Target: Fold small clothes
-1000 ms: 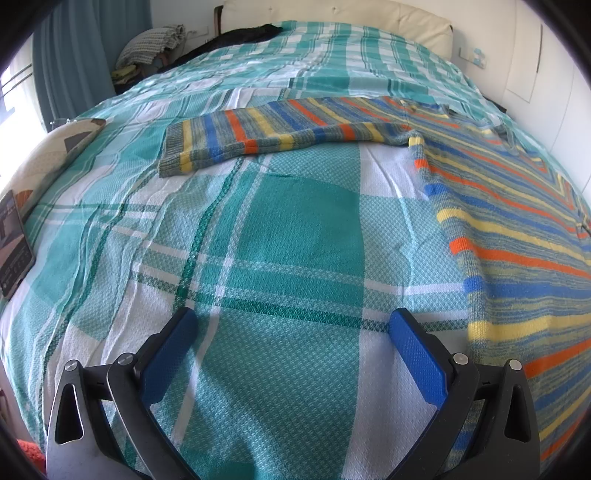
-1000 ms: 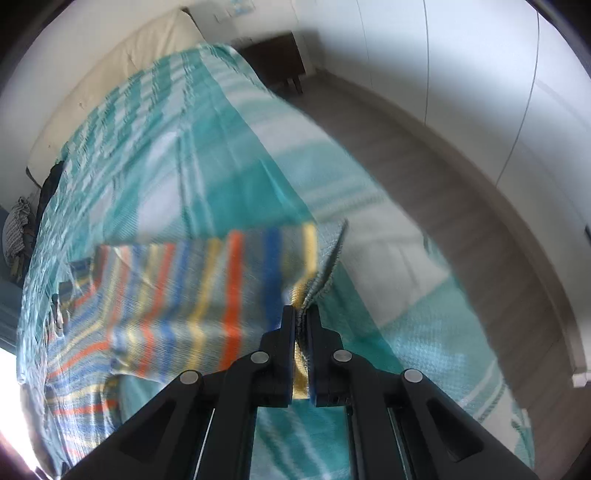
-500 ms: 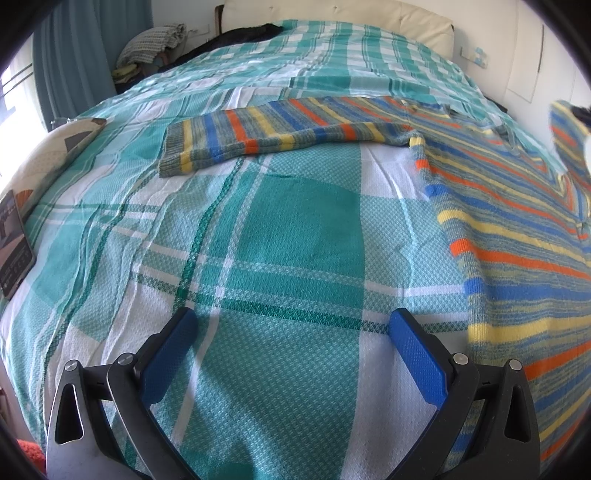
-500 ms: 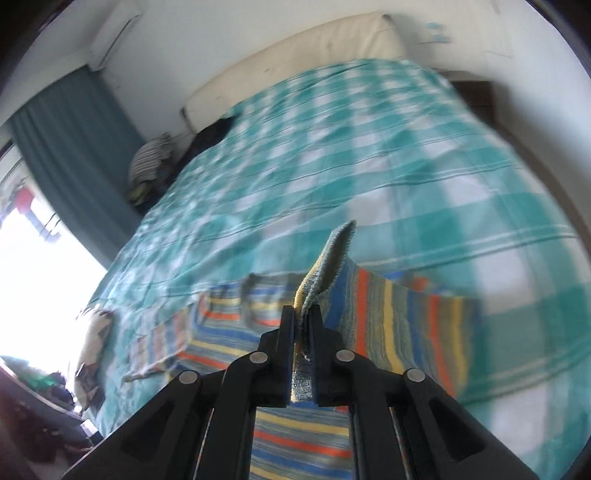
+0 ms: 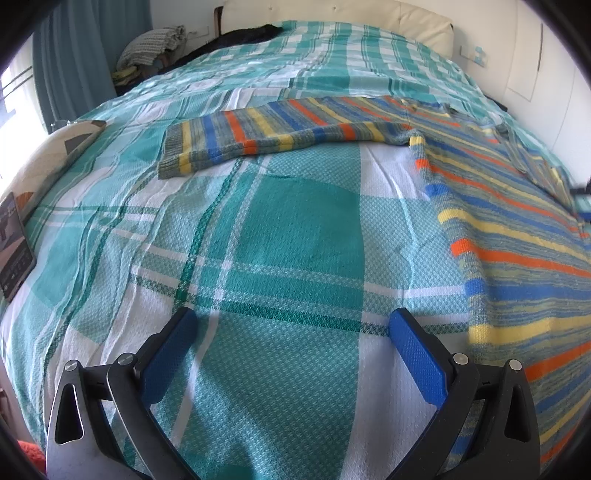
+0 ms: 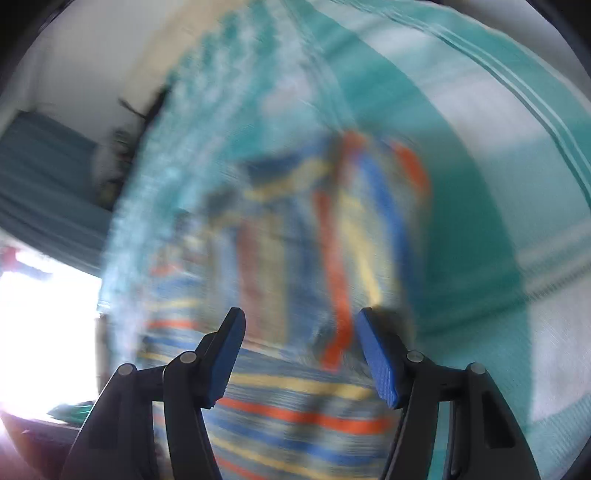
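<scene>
Presently the striped sweater point(image 5: 509, 229) lies flat on the teal checked bedspread point(image 5: 288, 236), its body at the right of the left wrist view and one sleeve point(image 5: 280, 134) stretched out leftward across the cover. The left gripper point(image 5: 291, 334) hangs over bare bedspread just beside the sweater's hem, jaws spread wide, nothing between the blue pads point(image 5: 417, 360). The right gripper point(image 6: 299, 345) has just been opening: its jaws stand apart above the sweater point(image 6: 325, 229), and no cloth is pinched between them. The right wrist view is heavily blurred; a folded striped part appears to lie on the sweater's body. A headboard point(image 5: 332, 13) and curtain point(image 5: 74, 55) border the bed.
</scene>
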{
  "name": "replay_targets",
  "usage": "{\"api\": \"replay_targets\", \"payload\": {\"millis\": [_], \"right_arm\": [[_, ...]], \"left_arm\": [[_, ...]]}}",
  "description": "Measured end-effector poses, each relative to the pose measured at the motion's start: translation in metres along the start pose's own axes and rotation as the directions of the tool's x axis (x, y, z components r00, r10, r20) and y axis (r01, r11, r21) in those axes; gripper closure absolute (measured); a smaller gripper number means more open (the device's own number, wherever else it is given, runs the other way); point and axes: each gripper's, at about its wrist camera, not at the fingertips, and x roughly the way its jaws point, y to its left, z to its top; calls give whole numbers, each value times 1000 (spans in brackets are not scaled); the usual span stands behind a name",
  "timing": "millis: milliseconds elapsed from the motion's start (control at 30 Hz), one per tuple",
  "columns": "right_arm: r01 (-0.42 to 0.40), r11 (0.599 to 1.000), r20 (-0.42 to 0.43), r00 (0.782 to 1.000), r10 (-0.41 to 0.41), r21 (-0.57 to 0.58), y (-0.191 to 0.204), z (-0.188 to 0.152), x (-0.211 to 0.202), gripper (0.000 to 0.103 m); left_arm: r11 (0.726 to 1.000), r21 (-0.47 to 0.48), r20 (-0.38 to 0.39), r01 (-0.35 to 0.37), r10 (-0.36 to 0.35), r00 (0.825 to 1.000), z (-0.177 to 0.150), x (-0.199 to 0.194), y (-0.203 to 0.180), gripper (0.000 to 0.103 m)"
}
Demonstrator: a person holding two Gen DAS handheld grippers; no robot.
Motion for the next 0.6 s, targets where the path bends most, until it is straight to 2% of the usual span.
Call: {"api": "replay_targets", "payload": {"millis": [33,67,100,200,267,333,400,500,600], "right_arm": [[18,1000,10,1000,-18,-11,-7,-5,1,60],[20,999,41,999,-19,-27,-11,-10,-3,62],[18,999,83,996,-15,-36,-13,-16,-12,62],[4,996,193,981,13,-87,-6,-37,-50,49],[29,990,230,973,3,-135,-2,-53,-68,43],[120,974,268,961,-65,-191,-1,-78,-83,36],[211,954,305,942,-140,-213,-11,-106,-95,34],[284,944,334,917,-217,-169,-36,-145,-101,34],[321,941,340,902,-267,-111,-60,-172,-98,33]], "left_arm": [[1000,0,2,-1,1,1000,0,0,0,0],[1000,0,4,-1,1,1000,0,0,0,0],[1000,0,4,-1,1,1000,-1,0,0,0],[1000,1,1,-2,2,1000,0,0,0,0],[1000,1,3,-3,3,1000,-1,0,-1,0],[1000,1,5,-3,3,1000,0,0,0,0],[1000,1,6,-2,2,1000,0,0,0,0],[1000,3,13,-8,8,1000,-1,1,-1,0],[1000,7,23,-17,16,1000,-3,1,-1,0]]}}
